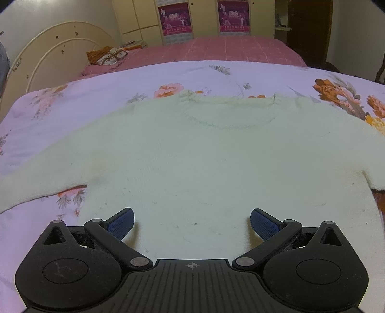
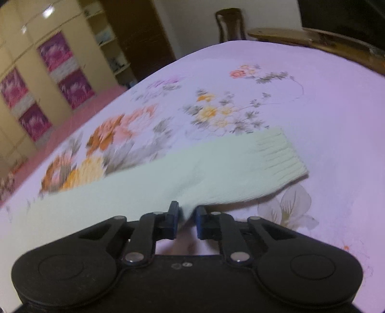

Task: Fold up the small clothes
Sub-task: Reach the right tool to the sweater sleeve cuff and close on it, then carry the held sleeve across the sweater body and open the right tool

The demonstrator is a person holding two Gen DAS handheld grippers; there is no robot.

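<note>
A pale green knitted sweater [image 1: 192,149] lies flat on the floral bedspread [image 1: 72,101], neckline far, hem near. My left gripper [image 1: 191,222] hovers open over the lower hem, blue pads wide apart, nothing between them. In the right wrist view the sweater's sleeve [image 2: 216,173] stretches across the bedspread [image 2: 324,101], its ribbed cuff [image 2: 281,154] to the right. My right gripper [image 2: 187,214] is shut on the sleeve's near edge, with a fold of knit pinched between the pads.
A second bed with a pink checked cover [image 1: 216,48] and a cream headboard [image 1: 48,48] stands behind. Wardrobe doors with purple panels [image 1: 175,19] line the far wall. A wooden chair [image 2: 229,24] and a curved wooden footboard [image 2: 324,41] border the bed's far side.
</note>
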